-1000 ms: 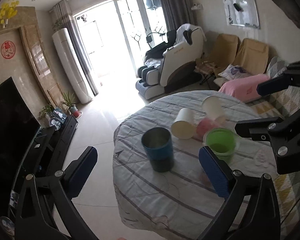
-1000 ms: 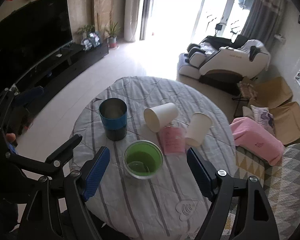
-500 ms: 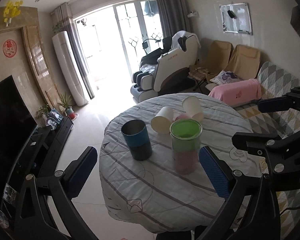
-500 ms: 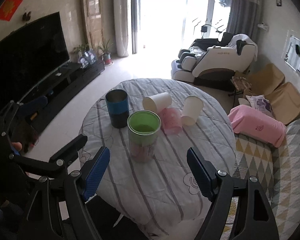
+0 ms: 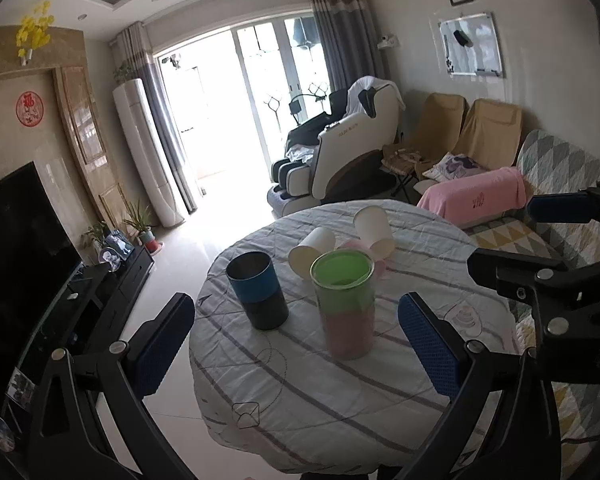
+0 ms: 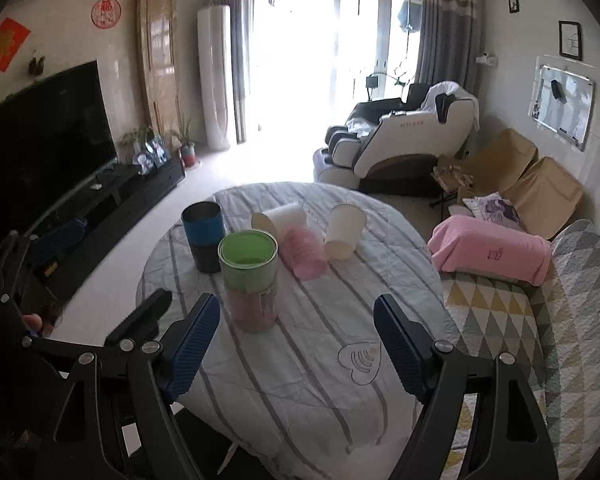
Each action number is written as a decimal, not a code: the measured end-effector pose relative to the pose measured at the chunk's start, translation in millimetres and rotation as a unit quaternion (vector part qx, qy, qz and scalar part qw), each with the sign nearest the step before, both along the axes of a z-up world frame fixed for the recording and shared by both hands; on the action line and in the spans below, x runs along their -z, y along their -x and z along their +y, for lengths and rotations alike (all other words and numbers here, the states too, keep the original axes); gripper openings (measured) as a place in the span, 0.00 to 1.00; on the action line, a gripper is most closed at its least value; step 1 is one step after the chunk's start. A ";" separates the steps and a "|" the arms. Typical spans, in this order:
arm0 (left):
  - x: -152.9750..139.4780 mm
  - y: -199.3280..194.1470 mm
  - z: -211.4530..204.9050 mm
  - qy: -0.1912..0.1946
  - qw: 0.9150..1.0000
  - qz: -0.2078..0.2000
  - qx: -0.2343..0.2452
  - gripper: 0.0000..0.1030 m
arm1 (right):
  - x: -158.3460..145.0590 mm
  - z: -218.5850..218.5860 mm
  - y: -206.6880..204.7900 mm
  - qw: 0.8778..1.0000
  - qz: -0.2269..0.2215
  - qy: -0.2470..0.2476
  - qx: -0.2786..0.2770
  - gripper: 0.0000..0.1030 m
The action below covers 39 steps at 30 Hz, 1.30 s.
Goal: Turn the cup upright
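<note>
On the round table [image 5: 340, 400] [image 6: 320, 380] a green-and-pink cup [image 5: 345, 305] [image 6: 251, 280] and a blue-and-black cup [image 5: 256, 289] [image 6: 205, 241] stand upright. Behind them a white paper cup [image 5: 313, 249] [image 6: 280, 219], a pink cup [image 6: 303, 253] [image 5: 366, 254] and a second white paper cup [image 5: 374, 230] [image 6: 344, 230] lie on their sides. My left gripper [image 5: 296, 340] is open and empty, near the table's front. My right gripper [image 6: 296, 344] is open and empty, just in front of the green-and-pink cup.
A sofa with a pink blanket [image 6: 492, 250] [image 5: 476, 196] stands to the right of the table. A massage chair [image 6: 400, 144] is behind it. A TV and low black cabinet [image 6: 100, 192] line the left wall. The right gripper's body [image 5: 548, 280] shows at the left wrist view's right edge.
Both grippers have pulled back and tilted lower, so the cups now appear from a flatter angle instead of from above. The cups have not moved.
</note>
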<state>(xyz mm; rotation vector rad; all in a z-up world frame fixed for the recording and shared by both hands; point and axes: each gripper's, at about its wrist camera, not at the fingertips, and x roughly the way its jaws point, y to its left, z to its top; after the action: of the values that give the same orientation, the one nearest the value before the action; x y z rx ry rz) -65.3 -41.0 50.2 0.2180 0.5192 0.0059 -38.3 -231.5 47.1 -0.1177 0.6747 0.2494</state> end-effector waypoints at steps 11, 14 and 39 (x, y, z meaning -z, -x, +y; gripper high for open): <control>-16.0 6.5 5.3 0.036 0.993 -0.110 -0.028 1.00 | -11.2 2.2 16.6 0.991 -0.134 -0.019 0.009 0.78; -13.5 1.1 7.3 0.032 0.993 -0.109 -0.033 1.00 | -7.0 5.0 14.1 0.988 -0.150 -0.026 0.009 0.79; -7.5 -0.4 20.6 0.046 0.984 -0.166 -0.049 1.00 | -1.8 23.3 8.8 0.973 -0.222 -0.041 0.040 0.86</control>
<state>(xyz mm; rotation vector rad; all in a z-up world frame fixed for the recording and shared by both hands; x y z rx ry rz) -64.9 -20.4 57.7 0.0969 0.1959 0.1117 -47.1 -208.1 49.0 -0.0640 0.2220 0.1647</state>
